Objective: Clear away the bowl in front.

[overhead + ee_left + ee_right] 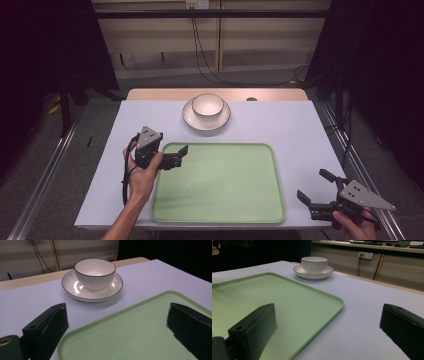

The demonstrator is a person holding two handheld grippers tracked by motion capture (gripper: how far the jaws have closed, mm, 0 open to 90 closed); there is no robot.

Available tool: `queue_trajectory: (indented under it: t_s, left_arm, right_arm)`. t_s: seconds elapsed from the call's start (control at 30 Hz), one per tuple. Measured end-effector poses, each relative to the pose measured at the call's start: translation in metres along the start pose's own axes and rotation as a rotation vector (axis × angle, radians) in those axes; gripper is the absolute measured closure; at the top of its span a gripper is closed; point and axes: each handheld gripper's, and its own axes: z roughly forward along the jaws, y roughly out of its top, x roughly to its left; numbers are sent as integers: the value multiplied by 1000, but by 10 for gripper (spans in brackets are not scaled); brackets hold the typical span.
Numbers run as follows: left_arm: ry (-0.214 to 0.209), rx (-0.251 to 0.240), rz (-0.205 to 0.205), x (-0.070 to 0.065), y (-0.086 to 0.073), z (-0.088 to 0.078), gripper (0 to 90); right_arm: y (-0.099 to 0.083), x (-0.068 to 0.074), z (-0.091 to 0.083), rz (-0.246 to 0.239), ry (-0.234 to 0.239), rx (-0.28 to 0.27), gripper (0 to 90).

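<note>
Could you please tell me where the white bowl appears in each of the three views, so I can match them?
High view: the bowl sits top centre on its saucer, beyond the tray.
Left gripper view: bowl upper centre, on the saucer.
Right gripper view: bowl top centre, far off.
Shared landmark: the green tray, always nearer the camera than the bowl.

floor: grey carpet (45, 165) | wall: beige panels (160, 35) | cables (200, 55) hanging | sides: dark
</note>
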Motion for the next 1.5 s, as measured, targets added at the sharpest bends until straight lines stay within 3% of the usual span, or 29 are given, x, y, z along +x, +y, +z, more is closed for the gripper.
queue_trajectory:
  t_s: [0.37,0.63,0.8,1.03,1.37,1.5]
  left_arm:
    - [-16,49,-3,10,5,23,28]
    - [-15,45,1,16,17,31,31]
    - [-14,50,24,21,25,45,39]
    - [1,38,11,28,33,59,53]
    - [5,87,34,30,44,86,46]
    - [10,98,26,32,48,93,45]
  right_arm:
    - [0,0,0,1,0,0,2]
    - [0,-1,-1,-5,2,-2,2]
    - [0,0,0,4,-3,-1,2]
    - [0,0,-1,3,-8,-2,2]
    - [0,1,2,3,4,-2,2]
    - [0,1,2,2,7,0,2]
